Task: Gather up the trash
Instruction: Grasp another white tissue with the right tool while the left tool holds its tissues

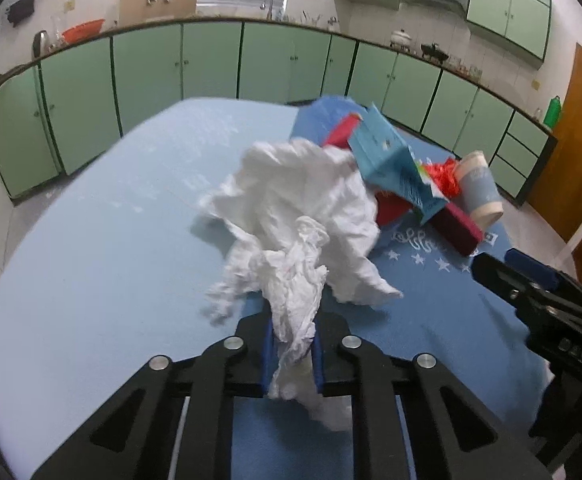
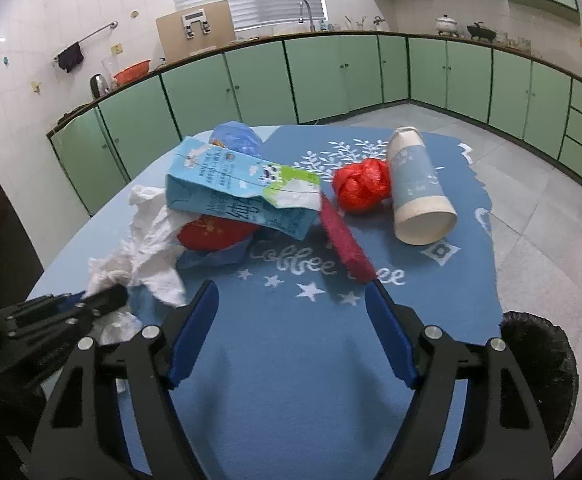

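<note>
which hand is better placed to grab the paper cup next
Right. Its tongs stand open and empty, facing the paper cup lying on the mat. The left tongs are already shut on the crumpled tissue.

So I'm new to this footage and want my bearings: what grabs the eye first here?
The crumpled white tissue fills the left wrist view, a twist of it pinched in the shut left claw. Behind it a blue milk carton lies across red wrappers in the trash heap, with a tipped paper cup to its right, beyond the open, empty right claw.
</note>
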